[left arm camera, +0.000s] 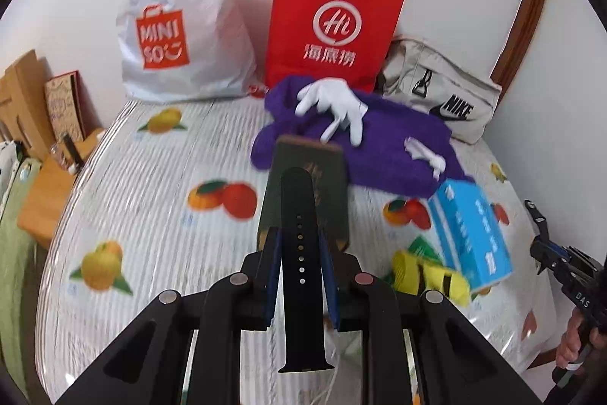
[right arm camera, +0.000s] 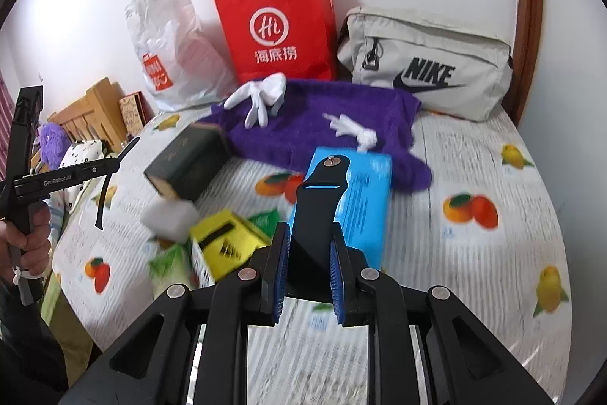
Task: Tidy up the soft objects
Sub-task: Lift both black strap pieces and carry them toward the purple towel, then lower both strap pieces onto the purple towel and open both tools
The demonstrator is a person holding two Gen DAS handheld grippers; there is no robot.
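Observation:
My left gripper [left arm camera: 301, 245] is shut on a black watch strap with holes [left arm camera: 301, 253], held above the table. My right gripper [right arm camera: 310, 245] is shut on the other black strap half with a pin [right arm camera: 316, 211]. A purple towel [left arm camera: 383, 147] [right arm camera: 322, 128] lies at the back of the table with a white glove [left arm camera: 334, 105] [right arm camera: 261, 93] on it and a knotted white glove [left arm camera: 425, 154] [right arm camera: 354, 131] beside that. The left gripper also shows in the right wrist view at the left edge [right arm camera: 102, 185].
A dark green box [left arm camera: 307, 185] [right arm camera: 189, 162], a blue box [left arm camera: 470, 234] [right arm camera: 356, 200], a yellow box [right arm camera: 224, 245] and green packets lie on the fruit-print tablecloth [left arm camera: 151, 200]. A Miniso bag [left arm camera: 178, 25], a red paper bag [left arm camera: 334, 21] and a Nike bag [right arm camera: 425, 67] stand at the wall.

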